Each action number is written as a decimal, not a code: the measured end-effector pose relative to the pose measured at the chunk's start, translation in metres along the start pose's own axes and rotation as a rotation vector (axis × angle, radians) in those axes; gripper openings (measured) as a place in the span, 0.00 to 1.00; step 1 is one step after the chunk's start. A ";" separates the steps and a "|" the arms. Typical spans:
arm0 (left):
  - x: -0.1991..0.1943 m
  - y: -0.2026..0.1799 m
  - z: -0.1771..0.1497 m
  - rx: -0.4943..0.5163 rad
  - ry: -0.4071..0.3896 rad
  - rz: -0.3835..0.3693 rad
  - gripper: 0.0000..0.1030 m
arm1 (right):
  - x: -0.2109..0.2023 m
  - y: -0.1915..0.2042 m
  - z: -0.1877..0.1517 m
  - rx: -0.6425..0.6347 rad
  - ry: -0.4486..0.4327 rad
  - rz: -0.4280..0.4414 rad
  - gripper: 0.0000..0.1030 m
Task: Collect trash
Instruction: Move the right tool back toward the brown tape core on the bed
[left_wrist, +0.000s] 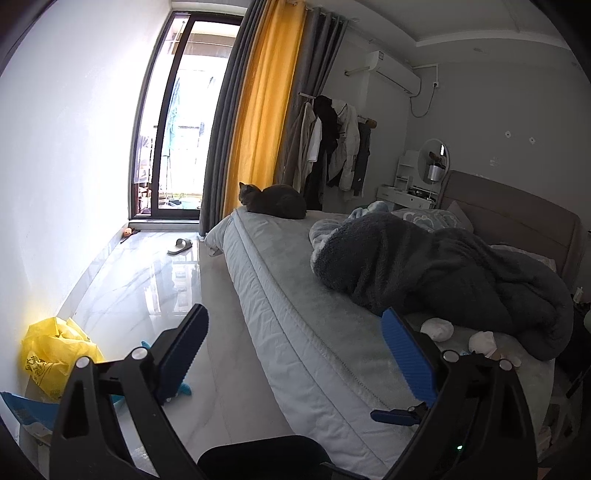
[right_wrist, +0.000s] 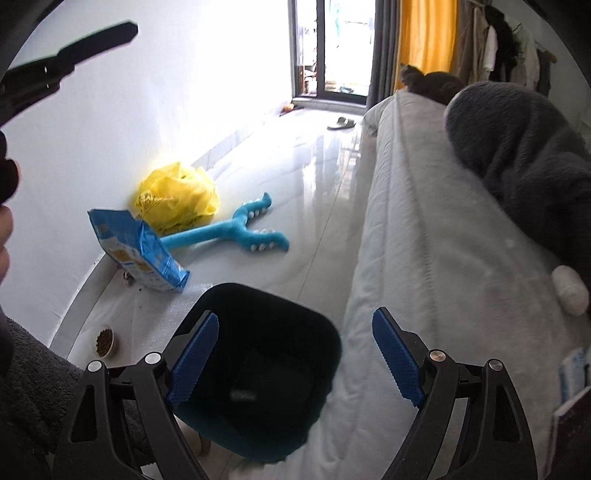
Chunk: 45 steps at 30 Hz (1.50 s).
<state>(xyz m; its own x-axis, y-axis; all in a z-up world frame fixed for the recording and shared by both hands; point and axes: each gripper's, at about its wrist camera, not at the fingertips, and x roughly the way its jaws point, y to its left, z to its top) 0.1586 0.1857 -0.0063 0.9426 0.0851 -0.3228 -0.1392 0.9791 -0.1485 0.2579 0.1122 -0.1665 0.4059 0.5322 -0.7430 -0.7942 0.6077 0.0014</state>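
You are holding both grippers apart and empty: the right gripper (right_wrist: 295, 362) over the dark trash bin (right_wrist: 266, 369) beside the bed (right_wrist: 406, 240), the left gripper (left_wrist: 295, 354) facing the bed's edge.

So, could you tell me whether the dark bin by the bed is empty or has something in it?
Not empty: the right wrist view looks down into the open-topped bin, where a dark boxy item lies at its bottom.

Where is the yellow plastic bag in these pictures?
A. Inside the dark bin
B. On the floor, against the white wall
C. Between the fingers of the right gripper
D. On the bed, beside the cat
B: the yellow plastic bag lies on the floor against the white wall, behind the blue packet.
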 end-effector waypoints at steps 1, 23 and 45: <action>0.001 -0.004 0.000 0.003 -0.002 -0.002 0.94 | -0.004 -0.004 0.000 0.000 -0.008 -0.009 0.84; 0.030 -0.087 -0.012 0.039 0.045 -0.120 0.94 | -0.095 -0.106 -0.033 0.133 -0.157 -0.185 0.86; 0.060 -0.170 -0.045 0.134 0.144 -0.326 0.94 | -0.156 -0.210 -0.087 0.409 -0.217 -0.275 0.86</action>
<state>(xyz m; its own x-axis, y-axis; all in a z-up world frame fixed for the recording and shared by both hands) 0.2257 0.0159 -0.0423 0.8771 -0.2529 -0.4083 0.2112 0.9666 -0.1451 0.3220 -0.1502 -0.1095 0.6926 0.4041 -0.5975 -0.4220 0.8988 0.1187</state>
